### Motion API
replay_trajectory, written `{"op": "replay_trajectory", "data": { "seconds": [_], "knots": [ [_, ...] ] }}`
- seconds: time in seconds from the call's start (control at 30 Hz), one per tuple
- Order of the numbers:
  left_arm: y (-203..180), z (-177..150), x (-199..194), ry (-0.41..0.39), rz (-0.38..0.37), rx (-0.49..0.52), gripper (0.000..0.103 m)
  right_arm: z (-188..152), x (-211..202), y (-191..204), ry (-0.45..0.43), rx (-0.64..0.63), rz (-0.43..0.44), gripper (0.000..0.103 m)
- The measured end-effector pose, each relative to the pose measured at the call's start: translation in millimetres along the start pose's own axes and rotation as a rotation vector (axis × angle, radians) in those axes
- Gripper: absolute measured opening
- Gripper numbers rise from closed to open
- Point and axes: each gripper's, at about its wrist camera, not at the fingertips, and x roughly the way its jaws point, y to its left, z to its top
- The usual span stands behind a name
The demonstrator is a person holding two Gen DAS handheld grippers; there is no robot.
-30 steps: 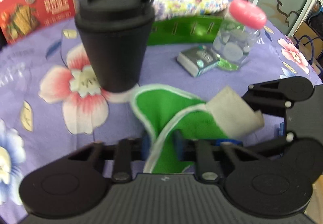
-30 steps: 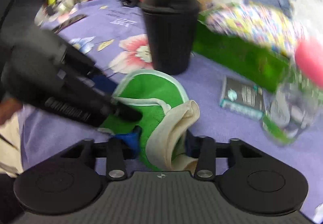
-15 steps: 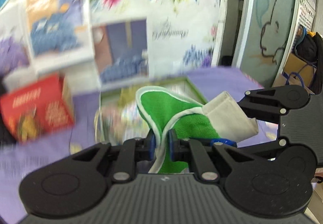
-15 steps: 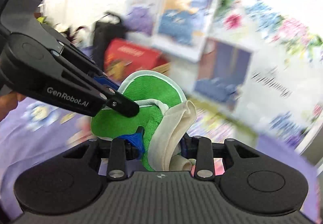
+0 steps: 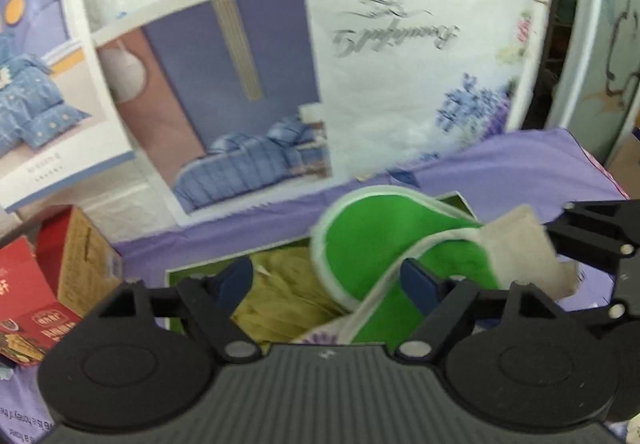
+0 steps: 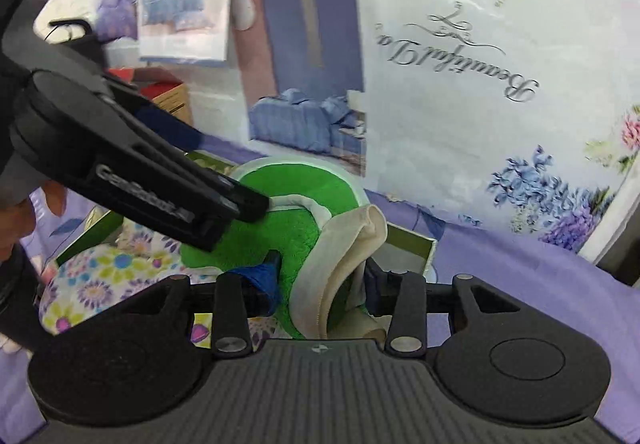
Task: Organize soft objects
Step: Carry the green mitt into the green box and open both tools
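A green slipper [image 5: 376, 244] with a white rim and a beige sole hangs above a green box [image 5: 200, 272] that holds a yellow cloth [image 5: 280, 292] and a flowered cloth [image 6: 104, 276]. My left gripper [image 5: 328, 280] is open; its blue pads stand wide apart, with the slipper against the right pad [image 5: 420, 284]. My right gripper [image 6: 320, 280] is shut on the slipper [image 6: 296, 228] at its folded beige sole. The left gripper's fingers [image 6: 180, 195] show in the right wrist view, touching the slipper's rim.
A red carton [image 5: 44, 284] stands left of the box on the purple flowered tablecloth [image 5: 520, 171]. Bedding packages with printed pictures [image 5: 248, 91] stand upright along the back. A door frame is at the far right.
Both grippers lifted the slipper from beside the black cup and carried it over the green box. My left gripper has opened and let go of the slipper's rim.
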Motion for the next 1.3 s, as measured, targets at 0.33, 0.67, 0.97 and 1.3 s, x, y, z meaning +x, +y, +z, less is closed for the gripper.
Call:
{"op": "replay_trajectory", "data": {
  "seconds": [0.33,0.67,0.97,1.3],
  "knots": [
    [33,3,-45,-0.090,0.044,-0.083,0.098,6,9,-1,0.068,0.060,0.017,0.032],
    [30,-3,-76,-0.145,0.068,-0.044,0.098,24,-18,9,0.060,0.067,-0.010,0.043],
    [32,-9,-83,-0.148,0.084,-0.034,0.098,26,-24,9,-0.001,0.132,0.030,0.049],
    [39,-12,-82,-0.139,0.091,-0.059,0.098,38,-36,18,-0.110,0.082,-0.030,0.057]
  ]
}}
